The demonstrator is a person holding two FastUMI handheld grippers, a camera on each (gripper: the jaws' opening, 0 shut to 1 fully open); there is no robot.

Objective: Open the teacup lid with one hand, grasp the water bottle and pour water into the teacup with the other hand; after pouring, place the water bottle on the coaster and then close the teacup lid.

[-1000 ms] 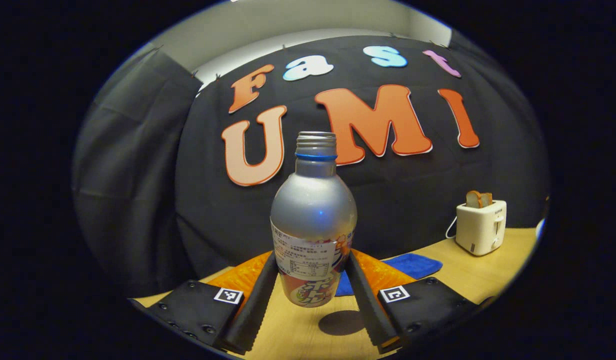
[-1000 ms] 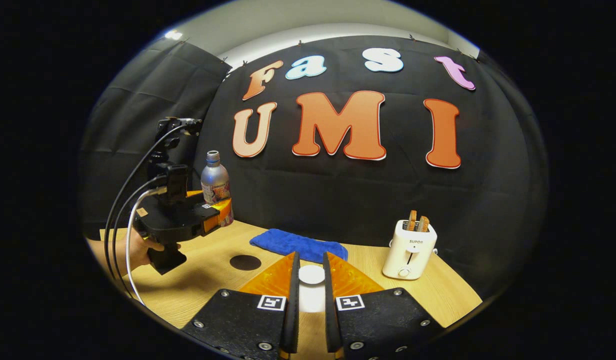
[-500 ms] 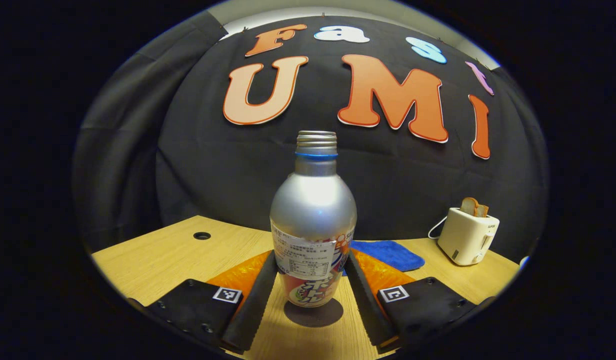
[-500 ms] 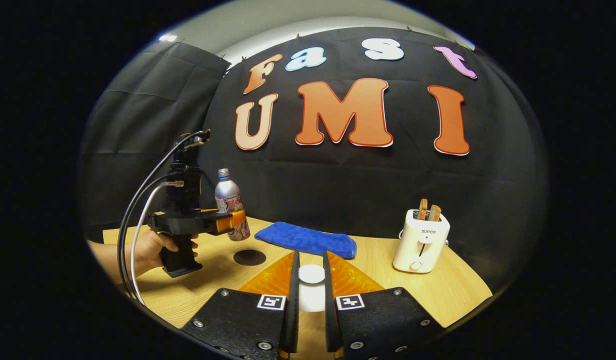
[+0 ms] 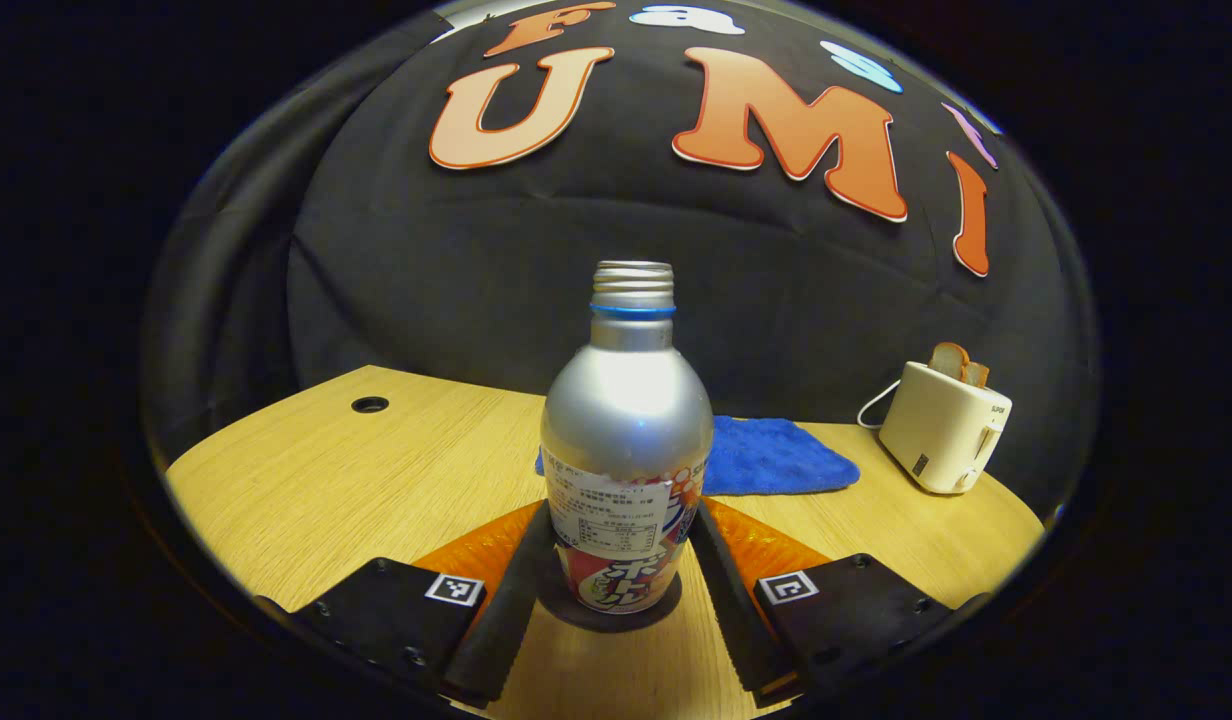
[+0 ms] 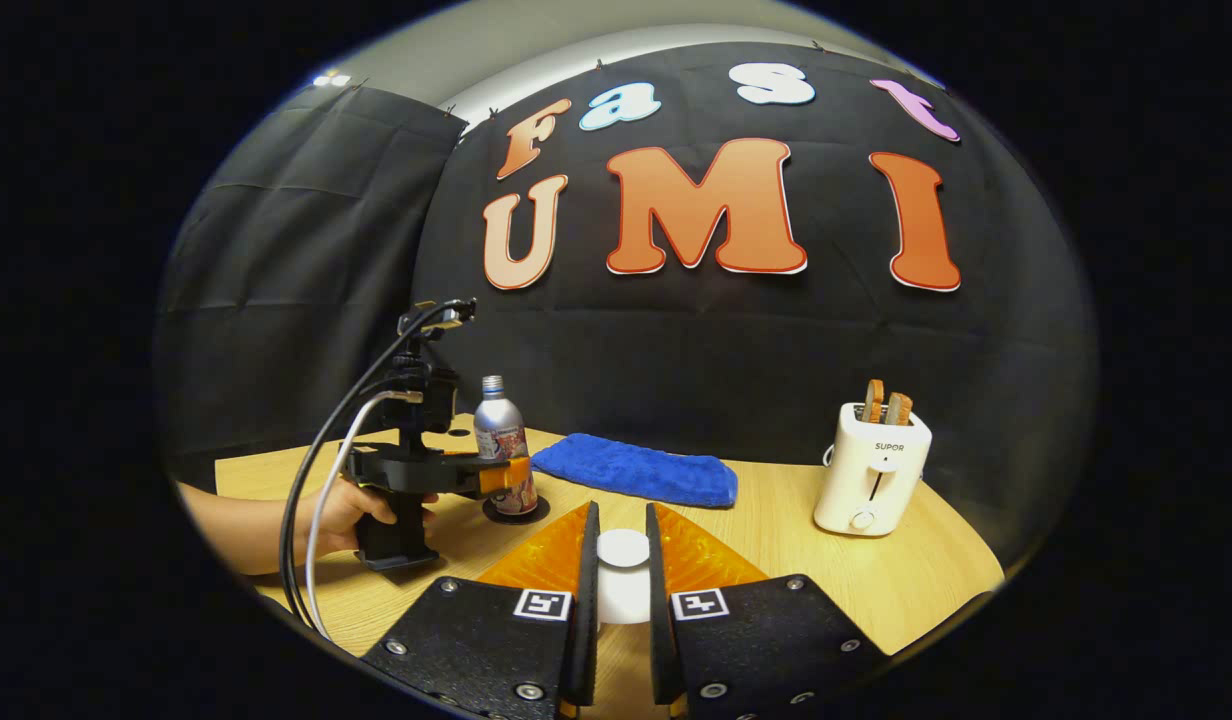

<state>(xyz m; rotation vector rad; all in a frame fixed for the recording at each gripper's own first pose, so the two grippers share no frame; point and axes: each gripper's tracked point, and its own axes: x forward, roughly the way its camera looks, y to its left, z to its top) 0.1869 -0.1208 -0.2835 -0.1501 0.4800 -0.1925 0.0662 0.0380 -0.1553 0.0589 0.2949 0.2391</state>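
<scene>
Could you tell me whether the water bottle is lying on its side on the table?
No, the water bottle stands upright on the dark coaster, with the left gripper closed around its lower body.

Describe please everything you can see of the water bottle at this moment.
The water bottle looks like silver metal, with a rounded shoulder, a narrow threaded neck with a blue ring and no cap. A printed label with red and white wraps its lower body. It stands upright on the dark round coaster on the wooden table, in front of the blue cloth. The left gripper fingers press its lower sides.
</scene>
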